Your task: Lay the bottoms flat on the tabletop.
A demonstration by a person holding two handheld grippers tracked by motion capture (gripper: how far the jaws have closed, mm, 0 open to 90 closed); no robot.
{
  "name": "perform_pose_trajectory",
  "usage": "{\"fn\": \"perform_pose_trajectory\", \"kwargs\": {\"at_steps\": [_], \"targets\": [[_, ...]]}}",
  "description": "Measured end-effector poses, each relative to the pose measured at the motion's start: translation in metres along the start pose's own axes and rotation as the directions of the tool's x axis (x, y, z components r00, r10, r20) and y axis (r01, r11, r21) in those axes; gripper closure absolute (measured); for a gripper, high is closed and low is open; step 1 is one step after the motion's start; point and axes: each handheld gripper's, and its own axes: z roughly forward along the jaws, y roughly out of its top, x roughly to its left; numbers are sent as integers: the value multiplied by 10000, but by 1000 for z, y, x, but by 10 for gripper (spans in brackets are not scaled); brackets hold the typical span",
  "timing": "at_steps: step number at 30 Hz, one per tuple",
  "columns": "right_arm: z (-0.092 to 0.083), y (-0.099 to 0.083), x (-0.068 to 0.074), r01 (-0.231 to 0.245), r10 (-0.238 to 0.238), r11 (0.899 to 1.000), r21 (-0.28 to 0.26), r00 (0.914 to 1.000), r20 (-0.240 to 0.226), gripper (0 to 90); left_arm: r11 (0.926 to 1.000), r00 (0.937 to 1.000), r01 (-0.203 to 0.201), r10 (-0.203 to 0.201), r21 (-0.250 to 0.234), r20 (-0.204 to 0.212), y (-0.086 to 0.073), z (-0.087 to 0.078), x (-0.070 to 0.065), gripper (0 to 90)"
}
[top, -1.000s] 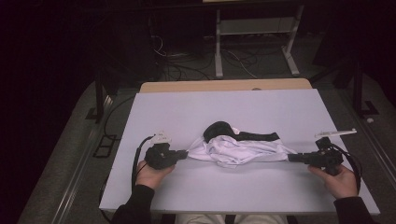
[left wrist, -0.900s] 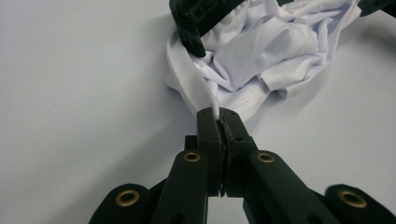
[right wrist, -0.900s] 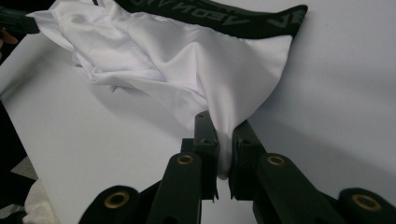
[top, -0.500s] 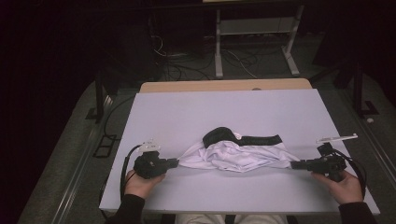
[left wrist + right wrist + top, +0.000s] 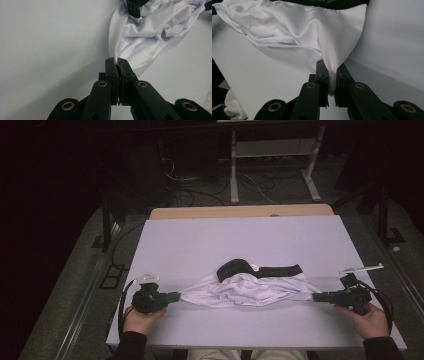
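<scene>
A white garment (image 5: 245,290) with a black waistband (image 5: 260,269) lies stretched across the near part of the white table (image 5: 240,240). My left gripper (image 5: 177,295) is shut on the garment's left corner; the left gripper view shows a thin fold of white cloth (image 5: 140,35) pinched between the black jaws (image 5: 117,62). My right gripper (image 5: 315,296) is shut on the right corner, and the right gripper view shows a thicker fold of the cloth (image 5: 317,30) clamped between its jaws (image 5: 332,68). A hand holds each gripper near the table's front edge.
A wooden table edge (image 5: 240,212) shows behind the white surface. Beyond it on the dark floor stand a white metal frame (image 5: 272,155) and loose cables (image 5: 200,185). A rail (image 5: 85,305) runs along the floor at the left.
My left gripper has drawn the garment's left corner farther left and toward the front edge, pulling the cloth longer and flatter. The right gripper has stayed put.
</scene>
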Motion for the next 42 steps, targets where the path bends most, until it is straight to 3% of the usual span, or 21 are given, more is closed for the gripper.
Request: {"fn": "perform_pose_trajectory", "kwargs": {"at_steps": [3,10,18,19,20,27,42], "targets": [[1,0,0,-45,45,10000,77,10000,-8,825,9997,9997,-233,232,-123,-102,5,1,-4,842],[2,0,0,-17,18,9999,108,10000,-33,823,9982,9994,-266,254,-529,-229,18,3,-11,648],[3,0,0,78,-78,9998,163,10000,-51,821,9967,9989,-421,434,-695,168,50,23,-27,483],[3,0,0,78,-78,9998,163,10000,-51,821,9967,9989,-421,434,-695,168,50,23,-27,474],[3,0,0,109,-108,9998,161,9999,-57,819,9980,9988,-282,305,-573,396,59,34,-28,465],[4,0,0,128,-126,9997,211,9999,-83,817,9998,9978,-187,181,92,642,76,69,-28,449],[5,0,0,197,-195,9994,275,9998,-86,816,9980,9921,628,-635,100,1081,77,99,-16,469]]}}
